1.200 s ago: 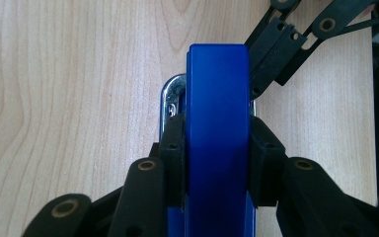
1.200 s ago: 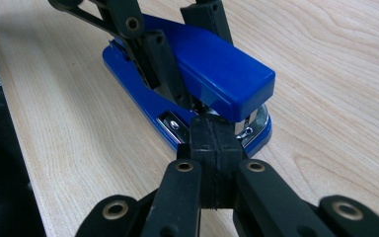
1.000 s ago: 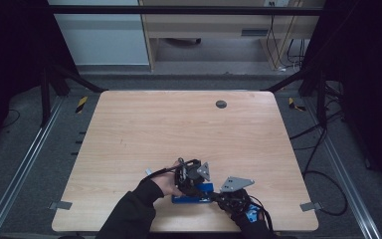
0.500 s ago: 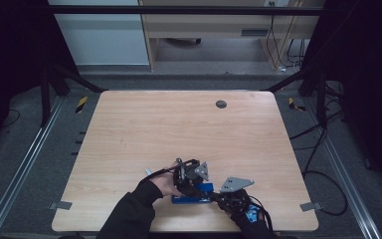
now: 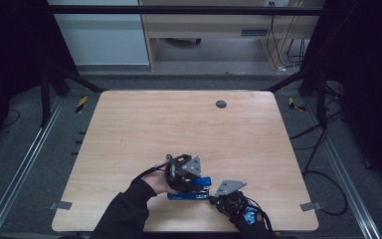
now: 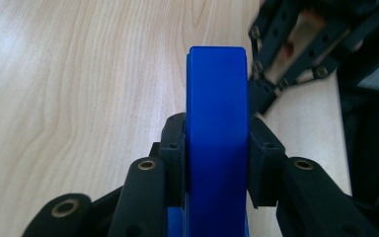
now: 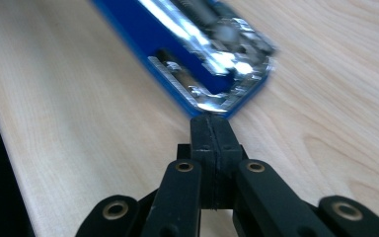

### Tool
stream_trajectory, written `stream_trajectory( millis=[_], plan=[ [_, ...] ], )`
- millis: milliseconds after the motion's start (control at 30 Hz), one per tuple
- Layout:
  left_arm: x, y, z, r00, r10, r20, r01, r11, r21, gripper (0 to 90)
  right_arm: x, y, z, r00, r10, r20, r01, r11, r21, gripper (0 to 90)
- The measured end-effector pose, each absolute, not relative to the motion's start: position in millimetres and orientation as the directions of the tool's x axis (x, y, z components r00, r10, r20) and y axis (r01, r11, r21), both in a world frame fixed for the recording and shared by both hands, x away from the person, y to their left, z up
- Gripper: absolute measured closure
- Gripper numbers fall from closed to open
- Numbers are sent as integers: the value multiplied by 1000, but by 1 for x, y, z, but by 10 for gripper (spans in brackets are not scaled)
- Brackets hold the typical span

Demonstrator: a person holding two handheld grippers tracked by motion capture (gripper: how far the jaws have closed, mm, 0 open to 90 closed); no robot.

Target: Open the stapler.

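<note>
A blue stapler (image 5: 189, 195) lies near the table's front edge with its top arm swung up off the base. My left gripper (image 5: 188, 175) is shut on that blue top arm (image 6: 217, 113), one pad on each side of it. The stapler's metal magazine and blue base (image 7: 202, 59) show in the right gripper view, slightly blurred. My right gripper (image 7: 210, 131) is shut with nothing between its jaws, and its tips touch the near end of the base. In the high view the right gripper (image 5: 213, 198) is at the base's right end.
The wooden table (image 5: 179, 124) has a small dark round grommet (image 5: 221, 104) at the back. Its front edge runs just behind my hands. Metal rails and cables lie on the floor to both sides.
My left gripper has lifted slightly, taking the stapler's top arm with it. The right gripper has stayed where it was.
</note>
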State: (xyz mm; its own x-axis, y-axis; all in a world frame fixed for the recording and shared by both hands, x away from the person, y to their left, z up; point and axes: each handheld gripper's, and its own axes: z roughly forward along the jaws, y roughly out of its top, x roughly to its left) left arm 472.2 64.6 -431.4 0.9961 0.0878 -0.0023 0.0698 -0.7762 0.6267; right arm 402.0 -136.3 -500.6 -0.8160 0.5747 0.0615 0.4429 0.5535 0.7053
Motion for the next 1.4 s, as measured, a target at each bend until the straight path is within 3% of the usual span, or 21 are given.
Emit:
stream_trajectory(
  millis=[167,733,1400],
  plan=[
    [471,64,-451,998,49,30,22,-803,596,657,403,-136,-495,-821,570,37,398,524,753,900],
    [474,64,-452,998,59,1,47,-799,600,656,411,-137,-496,-816,572,80,405,469,785,900],
    [472,83,-445,998,65,11,40,-739,672,656,412,-139,-497,-817,566,107,416,451,789,900]
  ],
)
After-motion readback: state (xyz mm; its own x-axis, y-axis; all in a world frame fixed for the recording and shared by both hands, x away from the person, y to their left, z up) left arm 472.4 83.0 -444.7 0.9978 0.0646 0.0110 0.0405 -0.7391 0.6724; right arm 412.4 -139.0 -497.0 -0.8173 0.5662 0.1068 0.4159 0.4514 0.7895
